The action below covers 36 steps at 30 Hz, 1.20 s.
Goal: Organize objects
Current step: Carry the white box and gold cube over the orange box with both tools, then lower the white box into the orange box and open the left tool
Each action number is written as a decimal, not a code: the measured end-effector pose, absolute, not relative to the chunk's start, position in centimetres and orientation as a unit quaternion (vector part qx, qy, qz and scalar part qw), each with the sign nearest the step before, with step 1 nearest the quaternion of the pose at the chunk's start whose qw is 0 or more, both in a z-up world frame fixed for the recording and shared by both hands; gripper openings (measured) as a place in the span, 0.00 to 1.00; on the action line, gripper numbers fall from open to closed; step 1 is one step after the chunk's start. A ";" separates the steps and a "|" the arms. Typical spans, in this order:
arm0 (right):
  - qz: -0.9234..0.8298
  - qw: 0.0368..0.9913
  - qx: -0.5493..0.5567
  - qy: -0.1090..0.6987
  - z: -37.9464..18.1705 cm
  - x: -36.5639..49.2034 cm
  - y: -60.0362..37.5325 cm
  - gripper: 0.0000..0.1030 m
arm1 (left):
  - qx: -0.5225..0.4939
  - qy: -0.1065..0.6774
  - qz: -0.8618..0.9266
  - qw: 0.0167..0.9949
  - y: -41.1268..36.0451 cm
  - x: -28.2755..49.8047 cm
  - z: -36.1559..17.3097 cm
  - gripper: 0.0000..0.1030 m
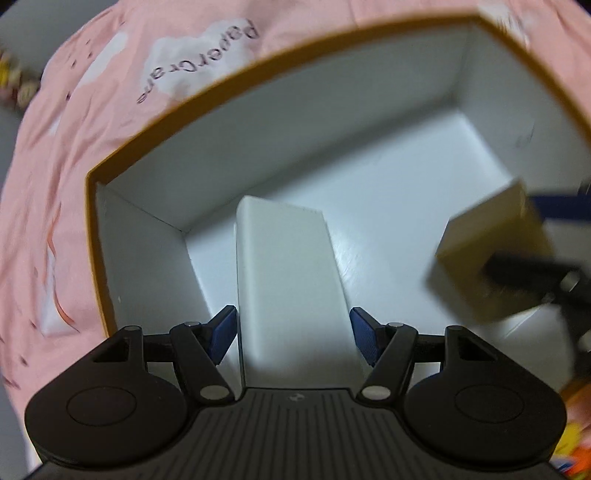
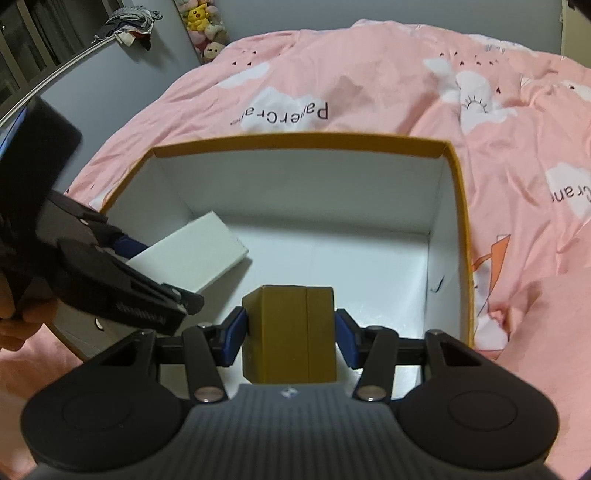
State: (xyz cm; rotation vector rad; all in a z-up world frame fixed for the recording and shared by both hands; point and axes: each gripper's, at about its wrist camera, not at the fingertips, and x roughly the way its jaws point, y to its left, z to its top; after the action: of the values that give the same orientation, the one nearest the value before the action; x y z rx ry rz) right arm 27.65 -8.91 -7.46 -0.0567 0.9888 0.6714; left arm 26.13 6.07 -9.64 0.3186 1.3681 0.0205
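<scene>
Two boxes over one open carton [image 2: 456,206] — white box [image 1: 291,280], brown box [image 2: 290,334], both gripper-held.

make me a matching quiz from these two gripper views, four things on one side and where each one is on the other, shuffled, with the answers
Things
1. white box
2. brown box
3. orange-rimmed carton
4. plush toys

Places
A. on the pink quilt
B. between the left gripper's pads
C. far back, by the grey wall
D. between the right gripper's pads

Pairs: 1-B, 2-D, 3-A, 4-C
</scene>
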 end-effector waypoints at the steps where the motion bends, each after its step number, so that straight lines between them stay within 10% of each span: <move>1: 0.316 0.825 -0.027 0.467 -7.6 27.7 -8.9 0.52 | 0.164 0.635 0.009 0.755 5.8 26.1 -10.1 0.74; 36: 0.326 0.813 -0.022 0.481 -8.0 27.3 -9.5 0.52 | 0.020 0.686 -0.048 0.726 10.7 25.1 -9.8 0.67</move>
State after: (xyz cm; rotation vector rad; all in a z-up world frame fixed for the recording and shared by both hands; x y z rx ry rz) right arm 27.28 -9.50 -7.99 -0.0466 1.0272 0.6960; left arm 25.15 10.66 -9.83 0.0441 1.5136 -0.1066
